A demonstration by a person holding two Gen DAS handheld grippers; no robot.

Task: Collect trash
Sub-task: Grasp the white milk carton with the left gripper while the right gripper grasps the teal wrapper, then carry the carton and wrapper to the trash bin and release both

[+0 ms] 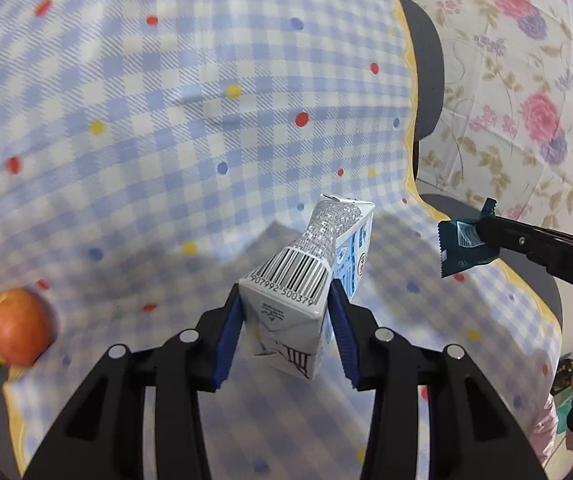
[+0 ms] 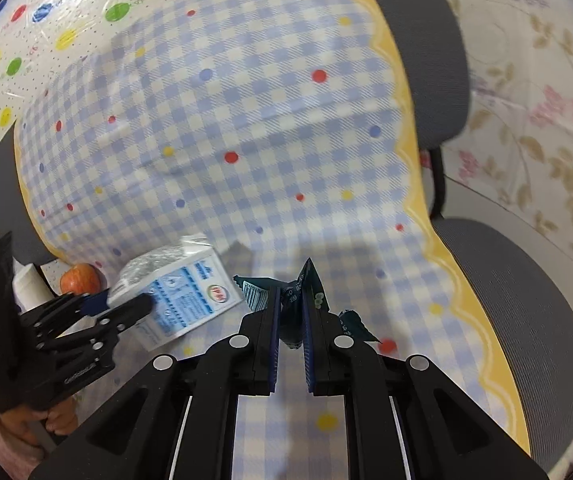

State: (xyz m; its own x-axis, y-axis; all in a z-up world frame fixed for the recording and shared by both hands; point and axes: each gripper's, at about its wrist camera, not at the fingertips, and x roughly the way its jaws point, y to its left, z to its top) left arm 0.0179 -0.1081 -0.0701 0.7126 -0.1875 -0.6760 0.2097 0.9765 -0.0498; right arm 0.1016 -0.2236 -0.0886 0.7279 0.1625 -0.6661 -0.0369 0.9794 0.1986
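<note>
A white and blue milk carton (image 1: 306,256) hangs a little above the checked tablecloth (image 1: 206,120), its barcode end facing the camera. My left gripper (image 1: 286,292) is shut on it, blue pads (image 1: 228,336) pressing both sides. The right wrist view shows the same carton (image 2: 182,296) in the left gripper (image 2: 126,304), low on the left. My right gripper (image 2: 290,296) is shut on a crumpled dark teal wrapper (image 2: 258,294), which sticks out past the fingertips. In the left wrist view that wrapper (image 1: 460,248) dangles from the right gripper (image 1: 486,232) over the cloth's right edge.
A red apple (image 1: 18,330) lies at the left edge of the cloth, beside white items; it also shows behind the carton as the apple (image 2: 79,278). A grey office chair (image 2: 526,320) stands off the cloth's right edge. A floral sheet (image 1: 526,80) covers the far right.
</note>
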